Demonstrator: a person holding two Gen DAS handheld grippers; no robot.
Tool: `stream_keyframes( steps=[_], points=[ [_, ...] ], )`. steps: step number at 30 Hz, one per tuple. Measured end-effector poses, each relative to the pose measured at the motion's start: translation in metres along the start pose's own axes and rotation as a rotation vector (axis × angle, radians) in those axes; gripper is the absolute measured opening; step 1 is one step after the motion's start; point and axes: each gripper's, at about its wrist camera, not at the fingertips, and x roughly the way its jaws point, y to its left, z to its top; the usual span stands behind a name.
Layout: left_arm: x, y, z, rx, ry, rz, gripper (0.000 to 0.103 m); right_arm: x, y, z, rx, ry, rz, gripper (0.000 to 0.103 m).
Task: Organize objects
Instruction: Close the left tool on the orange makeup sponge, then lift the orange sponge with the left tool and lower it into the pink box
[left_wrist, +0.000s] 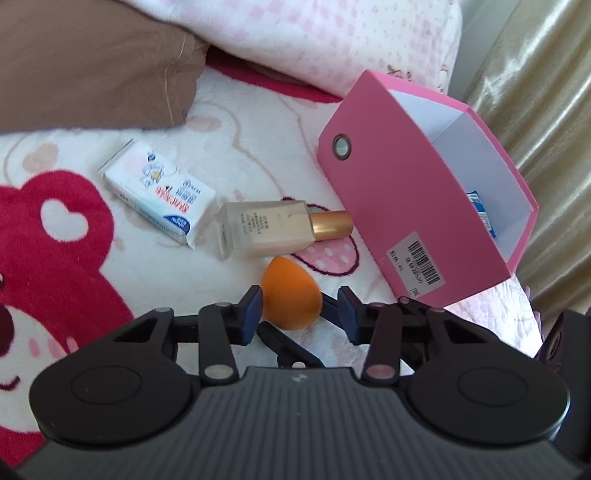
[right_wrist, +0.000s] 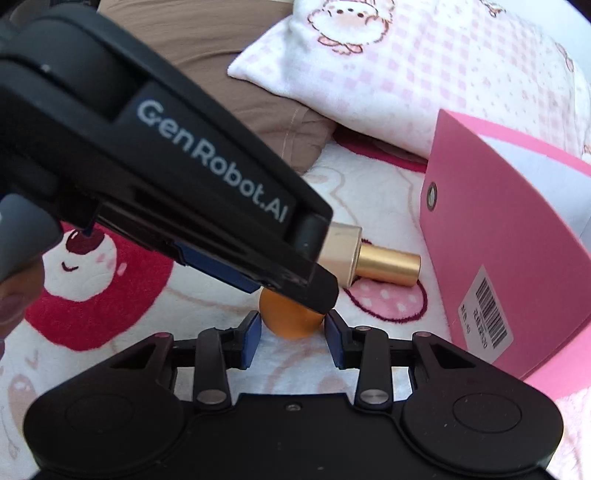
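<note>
A little orange egg-shaped foam sponge (left_wrist: 291, 299) is lying on the fluffy white bed blanket with the red bear (left_wrist: 74, 240), just in front of the tall pink cardboard box (left_wrist: 406, 192), near the corner of the box with the barcode sticker. Both tongs are crowding around this one sponge. The right tongs (right_wrist: 293, 332) are sitting with one blue pad on each side of the sponge, and the pads look like they are pressing on it, so these tongs seem to be squeezing it. The left tongs (left_wrist: 301, 314) are reaching in across it from farther away from the box. One of their pads is touching the sponge, but a black finger of the right tongs is sitting in the gap by the other pad, so I cannot tell if the left tongs are really holding it. The sponge is lying with its pointy end facing away from both tongs and its fat end toward them. A cream glass bottle with a gold cap (left_wrist: 266, 229) is lying on its side with the cap almost touching the front of the box. A white soft packet with red and blue print (left_wrist: 162, 192) is lying farther from the box, past the bottle. Inside the box, something blue (left_wrist: 480, 210) is peeking out. The open top of the box is waiting up and off to the side of the sponge, and the right tongs are looking nearer to it, so I think they are better placed to carry the sponge up and in.
</note>
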Motion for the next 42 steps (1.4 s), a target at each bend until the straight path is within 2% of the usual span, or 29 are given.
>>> stream_keyframes(
  steps=[3,5,9,11,16,22,28,35,42],
  points=[
    [0.005,0.003,-0.002,-0.017,0.007,0.022,0.041,0.000,-0.006,0.001,0.020,0.002,0.016,0.040],
    [0.006,0.007,-0.003,-0.056,0.012,-0.012,0.034,0.000,-0.009,0.002,0.037,0.007,0.027,0.038],
    [-0.003,0.008,-0.006,-0.104,0.011,-0.031,0.034,-0.009,-0.011,0.006,0.041,0.016,0.039,0.037],
    [-0.011,0.005,-0.008,-0.120,0.027,-0.034,0.034,-0.016,-0.010,0.009,0.033,0.033,0.048,0.037],
    [-0.037,-0.011,-0.015,-0.084,0.061,-0.025,0.034,-0.041,-0.006,0.020,0.022,0.100,0.091,0.037],
    [-0.069,-0.018,-0.023,-0.125,0.045,-0.100,0.034,-0.073,-0.009,0.034,0.033,0.141,0.116,0.037],
    [-0.093,-0.046,-0.021,-0.047,0.035,-0.115,0.036,-0.104,-0.009,0.044,0.048,0.179,0.125,0.037],
    [-0.111,-0.079,-0.010,0.003,0.024,-0.151,0.036,-0.137,-0.010,0.055,0.040,0.166,0.092,0.037],
    [-0.120,-0.115,0.004,0.071,0.023,-0.168,0.036,-0.170,-0.027,0.075,0.015,0.173,0.062,0.038]
  ],
)
